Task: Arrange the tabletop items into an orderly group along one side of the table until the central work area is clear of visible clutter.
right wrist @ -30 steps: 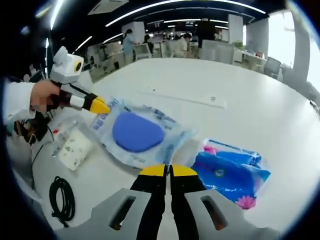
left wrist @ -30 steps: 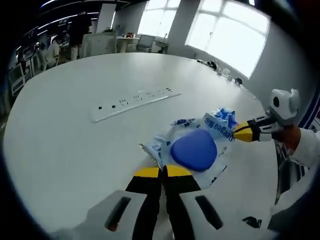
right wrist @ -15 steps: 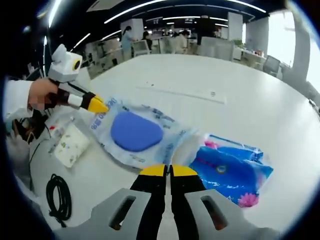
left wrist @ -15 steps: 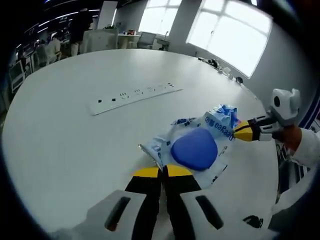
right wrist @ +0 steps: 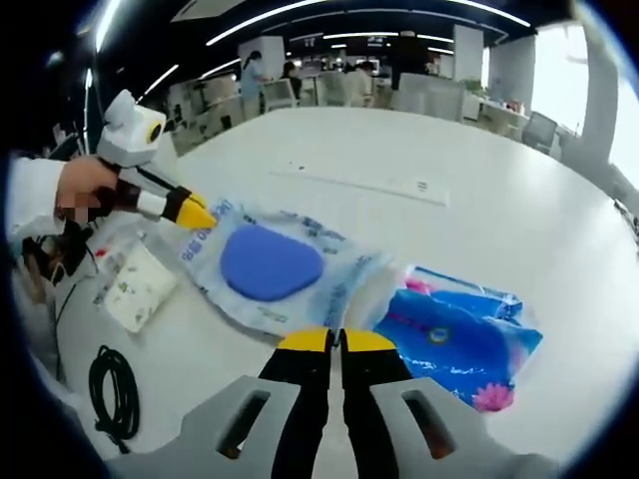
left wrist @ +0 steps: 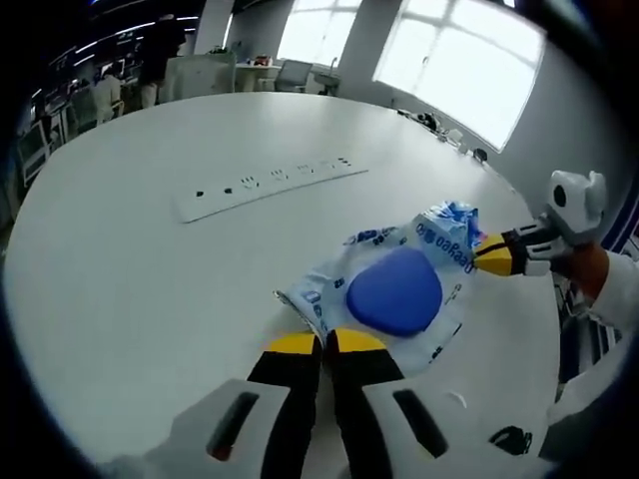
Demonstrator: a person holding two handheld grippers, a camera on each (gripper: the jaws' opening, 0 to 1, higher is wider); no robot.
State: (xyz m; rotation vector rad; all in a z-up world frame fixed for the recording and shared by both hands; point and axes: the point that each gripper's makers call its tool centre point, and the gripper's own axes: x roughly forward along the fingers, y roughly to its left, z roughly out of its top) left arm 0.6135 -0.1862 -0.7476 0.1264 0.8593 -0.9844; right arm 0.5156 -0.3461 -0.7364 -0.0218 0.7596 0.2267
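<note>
Almost no change since half a second ago: clear packet with blue pad (left wrist: 396, 291) shifted only slightly in both views. Printed blue text on the packet, not readable for sure. Left gripper (left wrist: 320, 344) pinching the packet's near edge, jaws pressed together; right gripper (right wrist: 326, 341) pinching the opposite end. Blue flowered tissue pack (right wrist: 461, 339) lying just beside on the white table (left wrist: 140, 269), near the long power strip (left wrist: 272, 186).
</note>
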